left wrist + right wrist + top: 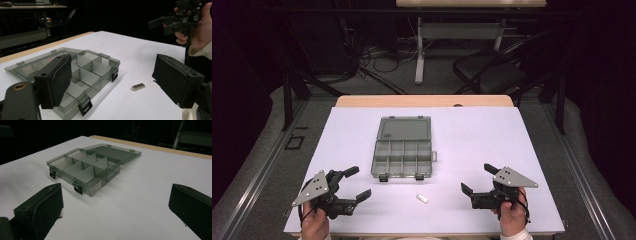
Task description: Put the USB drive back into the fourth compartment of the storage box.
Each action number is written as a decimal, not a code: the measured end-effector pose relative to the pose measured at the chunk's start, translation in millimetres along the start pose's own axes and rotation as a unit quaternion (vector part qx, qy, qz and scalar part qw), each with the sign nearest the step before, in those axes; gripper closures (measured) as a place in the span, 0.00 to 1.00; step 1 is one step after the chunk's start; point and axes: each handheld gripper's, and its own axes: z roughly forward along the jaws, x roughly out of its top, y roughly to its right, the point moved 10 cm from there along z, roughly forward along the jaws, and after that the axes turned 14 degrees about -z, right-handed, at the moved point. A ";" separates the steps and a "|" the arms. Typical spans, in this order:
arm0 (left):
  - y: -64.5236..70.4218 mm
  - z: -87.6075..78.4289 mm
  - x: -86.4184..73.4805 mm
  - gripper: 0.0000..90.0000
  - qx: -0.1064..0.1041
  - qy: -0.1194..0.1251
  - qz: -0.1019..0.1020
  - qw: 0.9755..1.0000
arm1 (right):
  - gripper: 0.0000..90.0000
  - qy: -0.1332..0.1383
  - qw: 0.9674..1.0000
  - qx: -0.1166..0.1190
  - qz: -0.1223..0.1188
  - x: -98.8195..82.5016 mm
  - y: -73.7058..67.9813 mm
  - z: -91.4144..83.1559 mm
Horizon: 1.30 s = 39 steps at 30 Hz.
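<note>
Two grippers are in my hands, one at each near corner of the white table (492, 130), and nothing is in either. My left gripper (354, 182) hangs just above the table at the near left, jaws spread wide and released, aimed toward the middle.

The box (403, 147) lies at the centre of the table, well apart from both grippers. It is smoky grey, see-through plastic with its lid folded flat behind it on the far side. Pale dividers cut the tray into two rows of compartments (all of them look bare from the right gripper view), and two dark latches hang on its near wall. Its long axis runs left to right across the table. A small pale label sits on the near wall in the right gripper view, its writing too small for me to read.

The clip (422, 199), a small silvery oblong piece, lies flat on the table near the box's near right corner, between my grippers, its long axis slanting from far left to near right.

My right gripper (478, 178) hovers at the near right, jaws parted wide.
</note>
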 end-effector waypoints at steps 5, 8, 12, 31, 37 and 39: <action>0.0 2.3 0.5 0.17 -0.001 -0.001 0.003 1.000 | 0.00 -0.004 1.000 0.001 0.005 -3.4 -2.1 -1.3; 0.9 4.3 -2.6 0.17 -0.003 -0.008 0.008 1.000 | 0.00 -0.005 1.000 0.001 -0.003 -3.2 -3.7 -1.9; 0.7 6.6 -6.8 0.17 -0.007 -0.017 0.009 1.000 | 0.00 -0.012 1.000 -0.007 -0.017 -1.4 -7.3 1.1; 7.9 8.2 -14.4 0.17 -0.015 -0.036 0.016 0.999 | 0.17 -0.028 0.998 0.018 -0.060 -2.1 -38.1 21.9; 7.4 7.0 -14.9 0.17 -0.017 -0.035 0.014 0.999 | 0.22 -0.034 0.997 0.029 -0.067 -1.8 -45.4 27.2; 8.0 6.4 -14.9 0.17 -0.018 -0.033 0.013 0.999 | 0.24 -0.033 0.997 0.034 -0.067 -0.8 -49.1 30.6</action>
